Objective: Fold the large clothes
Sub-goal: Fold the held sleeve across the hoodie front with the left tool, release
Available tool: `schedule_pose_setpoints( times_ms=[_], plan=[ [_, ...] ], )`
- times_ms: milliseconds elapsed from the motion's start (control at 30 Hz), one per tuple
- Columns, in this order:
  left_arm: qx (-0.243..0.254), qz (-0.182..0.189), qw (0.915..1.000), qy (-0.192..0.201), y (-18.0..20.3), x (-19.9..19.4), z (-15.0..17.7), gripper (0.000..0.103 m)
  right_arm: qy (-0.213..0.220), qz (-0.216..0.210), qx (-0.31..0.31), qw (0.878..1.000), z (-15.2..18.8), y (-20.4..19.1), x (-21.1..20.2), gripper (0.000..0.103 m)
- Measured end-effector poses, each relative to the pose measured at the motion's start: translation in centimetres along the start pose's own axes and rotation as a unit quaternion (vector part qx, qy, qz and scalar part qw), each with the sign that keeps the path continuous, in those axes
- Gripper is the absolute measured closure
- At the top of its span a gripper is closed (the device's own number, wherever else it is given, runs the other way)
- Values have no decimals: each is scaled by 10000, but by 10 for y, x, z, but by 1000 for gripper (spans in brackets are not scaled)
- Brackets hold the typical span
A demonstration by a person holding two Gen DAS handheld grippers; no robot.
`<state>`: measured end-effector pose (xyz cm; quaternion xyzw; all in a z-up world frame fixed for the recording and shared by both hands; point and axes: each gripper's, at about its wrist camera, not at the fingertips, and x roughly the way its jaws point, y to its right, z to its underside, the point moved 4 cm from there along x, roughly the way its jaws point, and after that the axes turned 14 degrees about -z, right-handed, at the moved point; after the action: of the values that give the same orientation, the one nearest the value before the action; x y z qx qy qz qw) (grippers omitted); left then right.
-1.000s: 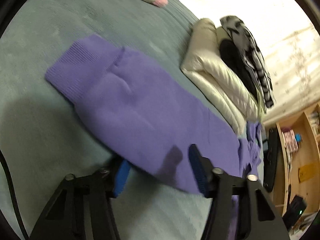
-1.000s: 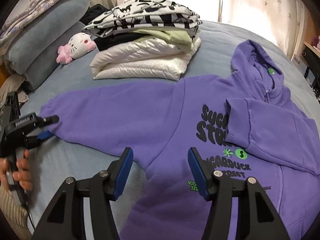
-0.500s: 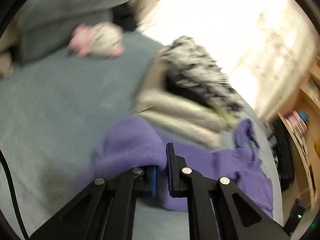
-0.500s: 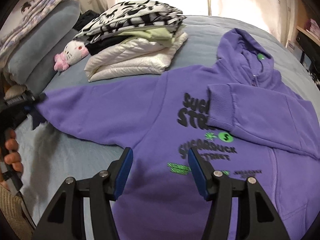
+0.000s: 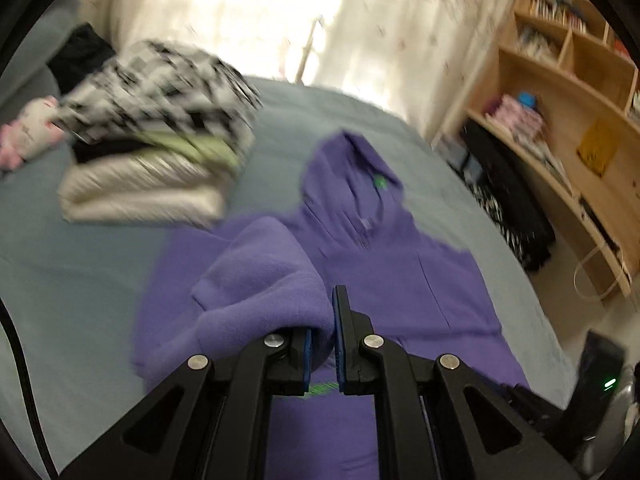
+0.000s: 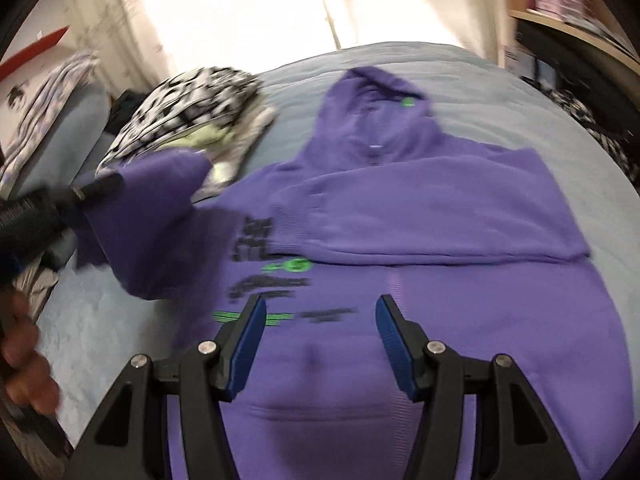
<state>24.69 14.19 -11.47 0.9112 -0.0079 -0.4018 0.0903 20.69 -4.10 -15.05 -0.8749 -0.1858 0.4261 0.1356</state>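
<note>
A purple hoodie (image 6: pixel 420 300) with black and green print lies front up on the grey-blue bed (image 6: pixel 100 320), hood toward the window. Its right sleeve (image 6: pixel 400 216) lies folded across the chest. My left gripper (image 5: pixel 322 332) is shut on the left sleeve's cuff (image 5: pixel 264 276) and holds it lifted above the hoodie's body (image 5: pixel 420 280); the right wrist view shows that gripper (image 6: pixel 96 188) carrying the raised sleeve (image 6: pixel 152 216) at the left. My right gripper (image 6: pixel 318 320) is open and empty, hovering over the hoodie's lower front.
A stack of folded clothes (image 5: pixel 156 140) with a black-and-white patterned top sits on the bed left of the hood. A pink and white plush toy (image 5: pixel 24 132) lies beside it. Wooden shelves (image 5: pixel 560 120) stand right of the bed. Pillows (image 6: pixel 60 120) are piled at far left.
My left gripper shut on the left sleeve's cuff, lifted it off the bed and swung it over the hoodie's body. My right gripper shifted right over the hoodie, staying open.
</note>
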Motion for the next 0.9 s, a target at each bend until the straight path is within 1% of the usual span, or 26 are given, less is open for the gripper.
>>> schedule_pose_setpoints(
  times_ms=[67, 133, 167, 200, 233, 300, 333, 400, 433, 467, 500, 633, 767, 900],
  plan=[
    [141, -56, 9997, -212, 25, 20, 18, 96, 37, 47, 169, 9998, 2, 20, -10, 46],
    [293, -203, 9985, -425, 45, 39, 39, 95, 62, 82, 355, 9993, 5, 41, -18, 46],
    [350, -264, 9976, -545, 51, 48, 48, 93, 63, 87, 433, 9990, 6, 50, -21, 46],
    [407, -309, 9966, -654, 57, 52, 57, 89, 58, 87, 473, 9988, 8, 55, -22, 46],
    [444, -333, 9957, -739, 61, 57, 63, 86, 54, 95, 510, 9986, 9, 62, -25, 46],
    [483, -413, 9943, -861, 66, 61, 73, 75, 56, 89, 553, 9984, 11, 71, -29, 46],
    [487, -429, 9940, -886, 67, 62, 74, 71, 60, 76, 569, 9983, 12, 74, -30, 46],
    [464, -384, 9942, -891, 70, 58, 76, 54, 82, 42, 589, 9982, 13, 79, -34, 46],
    [439, -357, 9945, -880, 69, 54, 74, 49, 95, 15, 593, 9982, 13, 80, -35, 46],
    [395, -326, 9950, -862, 69, 49, 74, 40, 107, -17, 606, 9981, 14, 81, -36, 46],
    [365, -307, 9952, -851, 69, 46, 73, 34, 114, -44, 615, 9980, 14, 81, -37, 46],
    [257, -211, 9957, -865, 65, 32, 71, 32, 133, -156, 574, 9981, 15, 79, -40, 46],
    [191, -47, 9940, -1075, 58, 22, 77, 32, 156, -229, 494, 9984, 15, 71, -42, 46],
    [150, 100, 9926, -1202, 48, 13, 88, 31, 138, -262, 366, 9989, 16, 61, -43, 46]
  ],
)
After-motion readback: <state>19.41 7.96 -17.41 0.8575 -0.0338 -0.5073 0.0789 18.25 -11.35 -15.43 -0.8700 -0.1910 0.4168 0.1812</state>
